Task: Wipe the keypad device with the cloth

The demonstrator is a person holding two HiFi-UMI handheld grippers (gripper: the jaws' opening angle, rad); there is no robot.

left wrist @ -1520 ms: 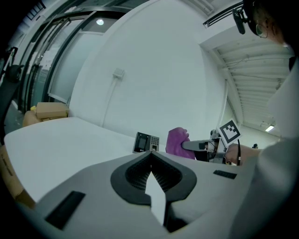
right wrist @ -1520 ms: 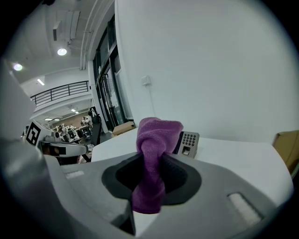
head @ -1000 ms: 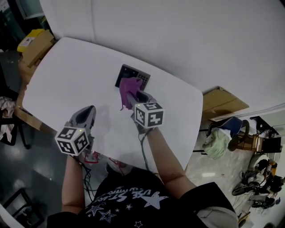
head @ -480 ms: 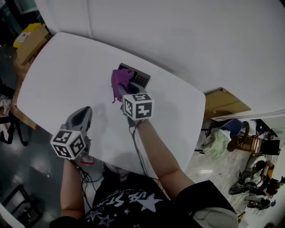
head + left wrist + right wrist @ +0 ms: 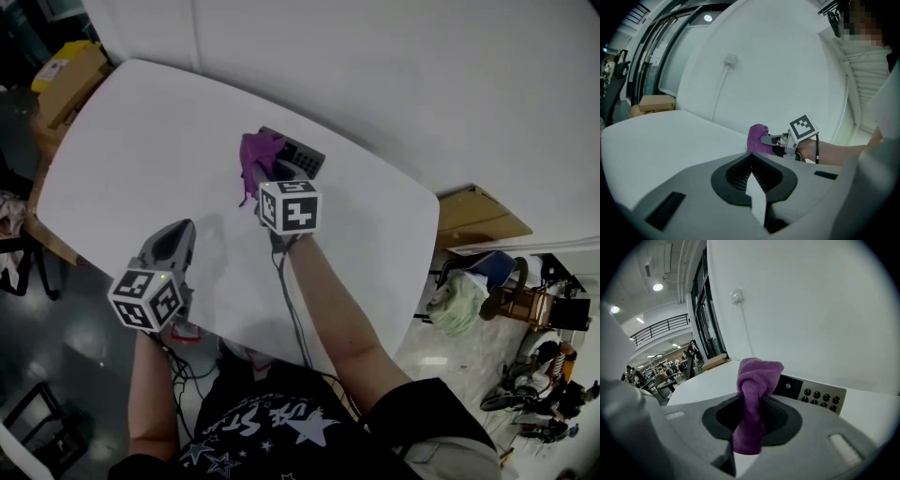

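Observation:
The dark keypad device (image 5: 300, 156) lies near the far edge of the white table (image 5: 131, 150); its grey face with round black buttons (image 5: 813, 393) shows in the right gripper view. My right gripper (image 5: 263, 178) is shut on the purple cloth (image 5: 254, 156), which bunches up at the device's left end. The cloth (image 5: 754, 390) hangs through the right gripper (image 5: 751, 425) between its jaws and covers part of the keypad. My left gripper (image 5: 174, 240) hovers nearer me to the left, shut and holding nothing. In the left gripper view, the left gripper (image 5: 751, 157) points toward the cloth (image 5: 757, 138).
Cardboard boxes (image 5: 66, 80) stand beside the table's far left corner, and another box (image 5: 473, 220) sits on the floor at the right. A chair with clutter (image 5: 469, 295) is further right. A white wall (image 5: 375, 66) runs behind the table.
The right gripper has carried the cloth leftward along the keypad, from over its middle to its left end. The left gripper has hardly moved.

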